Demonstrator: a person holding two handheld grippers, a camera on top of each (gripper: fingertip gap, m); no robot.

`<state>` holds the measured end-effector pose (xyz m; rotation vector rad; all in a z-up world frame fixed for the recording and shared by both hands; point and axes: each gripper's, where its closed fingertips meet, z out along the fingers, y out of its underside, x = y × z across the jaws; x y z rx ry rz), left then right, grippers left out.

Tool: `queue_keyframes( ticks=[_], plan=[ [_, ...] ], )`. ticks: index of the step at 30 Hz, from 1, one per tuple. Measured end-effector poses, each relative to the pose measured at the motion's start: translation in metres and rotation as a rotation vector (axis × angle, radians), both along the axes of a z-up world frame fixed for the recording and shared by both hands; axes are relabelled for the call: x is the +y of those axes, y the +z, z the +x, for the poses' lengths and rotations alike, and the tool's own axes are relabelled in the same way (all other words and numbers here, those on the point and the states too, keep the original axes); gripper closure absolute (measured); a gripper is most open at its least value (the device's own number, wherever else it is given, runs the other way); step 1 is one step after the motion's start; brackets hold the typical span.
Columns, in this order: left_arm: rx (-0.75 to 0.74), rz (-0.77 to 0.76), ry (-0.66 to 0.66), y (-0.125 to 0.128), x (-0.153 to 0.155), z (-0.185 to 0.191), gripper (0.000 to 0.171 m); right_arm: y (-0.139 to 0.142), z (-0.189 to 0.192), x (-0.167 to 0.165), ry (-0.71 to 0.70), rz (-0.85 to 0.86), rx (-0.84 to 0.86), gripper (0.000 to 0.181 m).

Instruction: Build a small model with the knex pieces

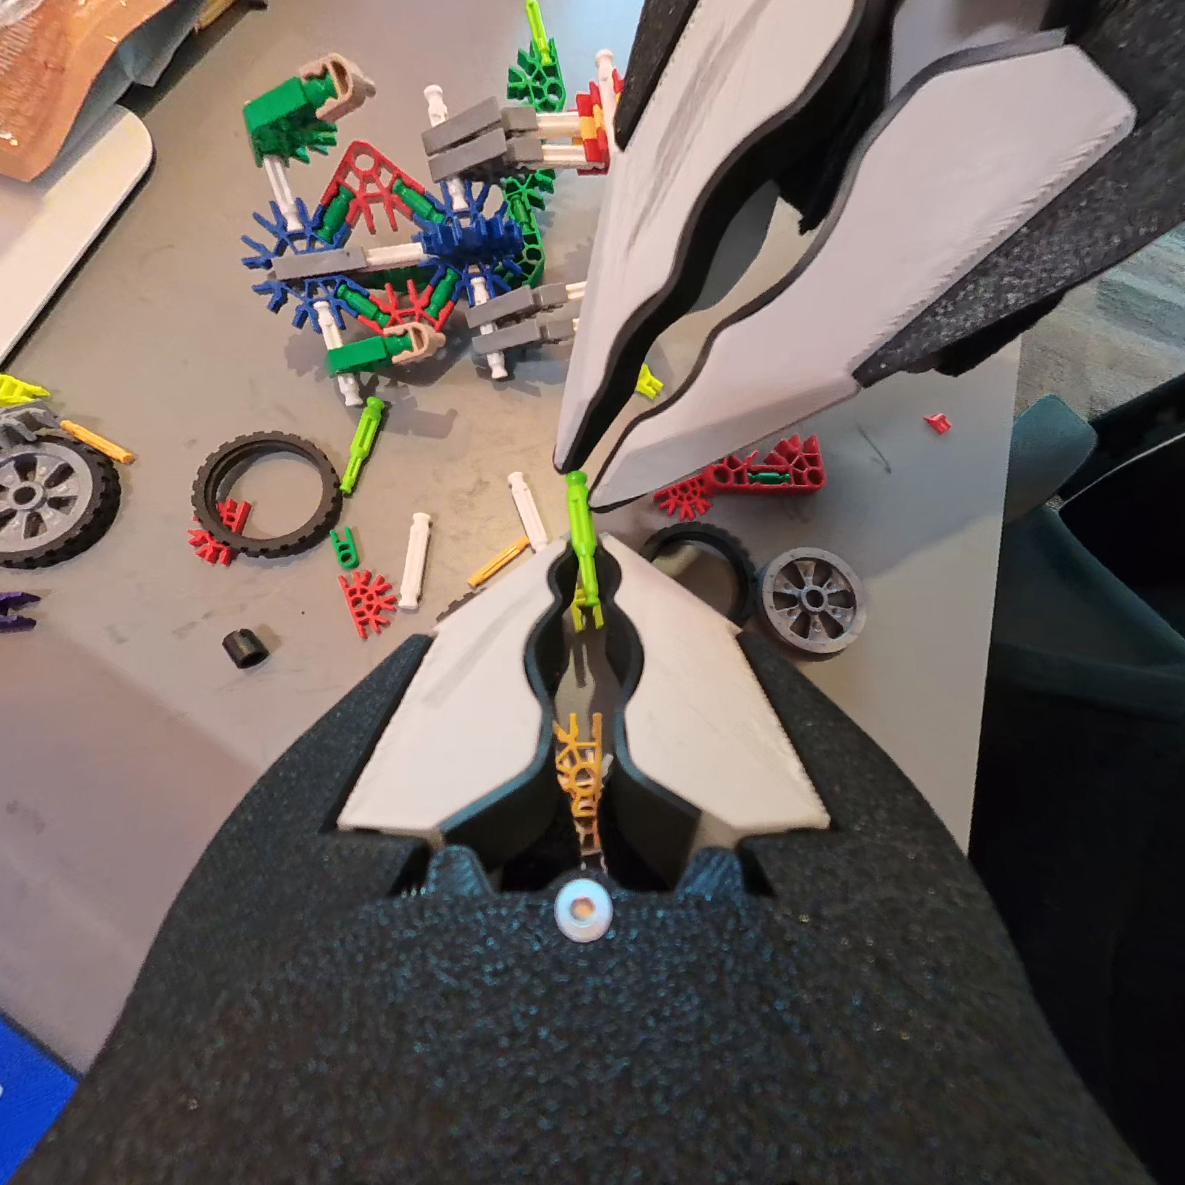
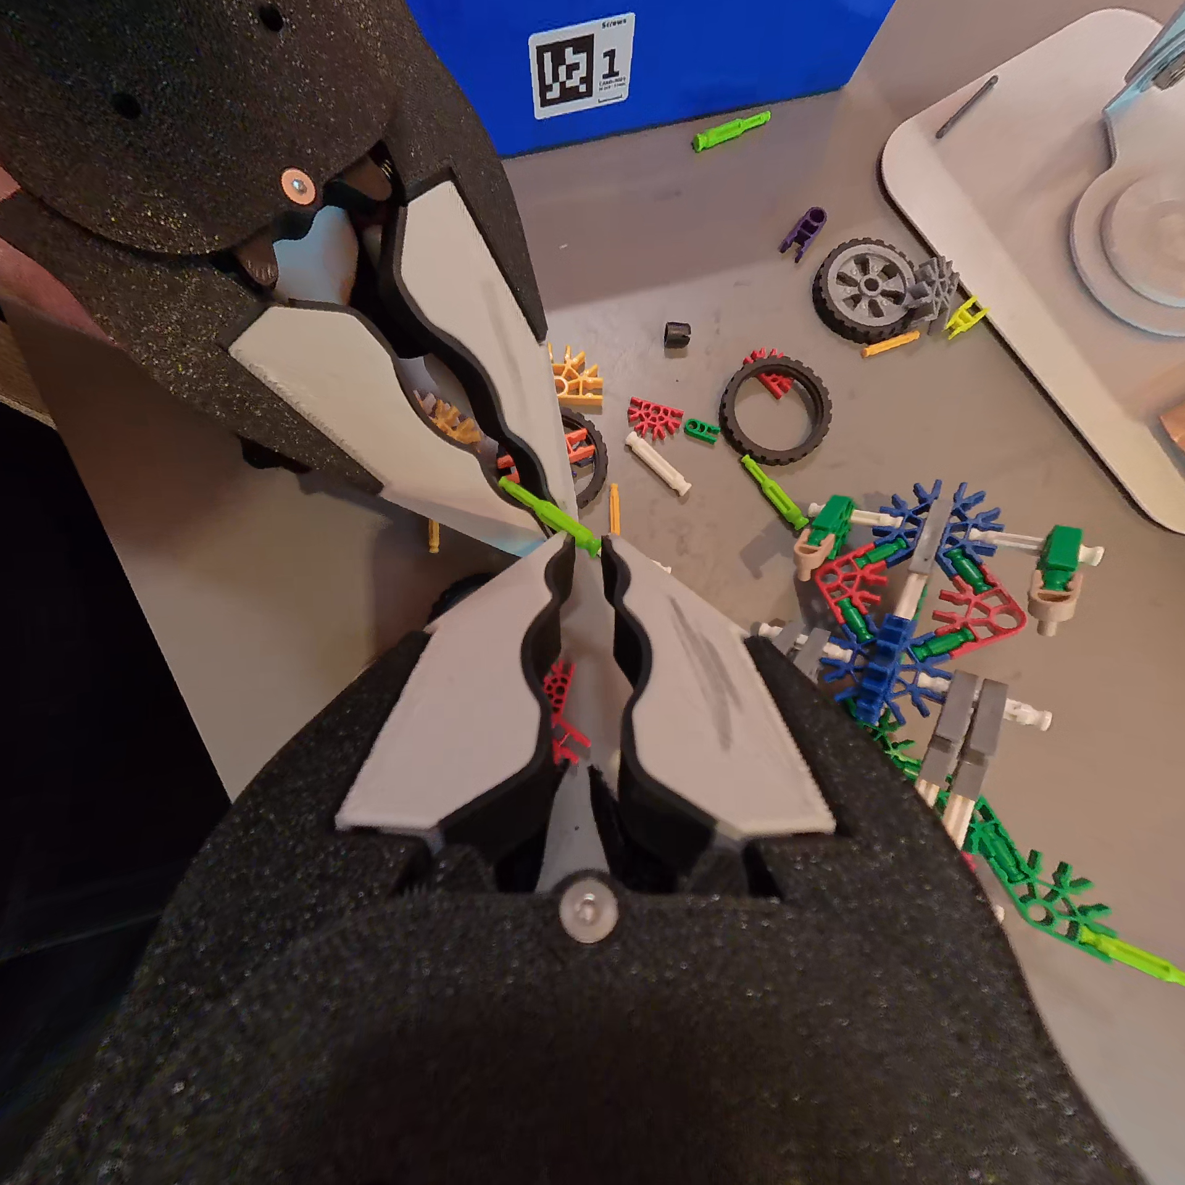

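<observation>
My left gripper (image 1: 583, 545) is shut on a lime green rod (image 1: 580, 513) and holds it above the grey table (image 1: 160, 673). A yellow-green clip (image 1: 587, 606) sits on the rod's inner end, between the fingers. My right gripper (image 1: 579, 484) comes in from the upper right, its tips closed on the rod's far end. In the right wrist view the right gripper (image 2: 587, 544) meets the rod (image 2: 545, 511) tip to tip with the left gripper (image 2: 554, 522). An orange connector (image 1: 580, 776) lies on the table under the left jaws.
A built assembly of blue, red, green and grey pieces (image 1: 410, 243) lies beyond. Loose tyres (image 1: 266, 494), wheels (image 1: 814, 599), white rods (image 1: 413, 561) and red connectors (image 1: 744, 481) are scattered about. A blue bin (image 2: 673, 64) and a white tray (image 2: 962, 192) stand at the sides. The table edge (image 1: 1000, 577) is at the right. Left and right tips are no more than a few centimetres apart.
</observation>
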<state>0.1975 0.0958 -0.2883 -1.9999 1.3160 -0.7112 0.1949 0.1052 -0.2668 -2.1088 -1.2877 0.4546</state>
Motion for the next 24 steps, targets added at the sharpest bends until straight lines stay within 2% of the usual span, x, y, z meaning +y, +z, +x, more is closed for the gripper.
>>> queue_keyframes(
  ticks=[24],
  plan=[
    [-0.022, -0.016, 0.005, 0.0024, -0.0002, -0.0009, 0.163, 0.001, 0.0027, 0.0016, -0.019, -0.003, 0.01, 0.173]
  ],
)
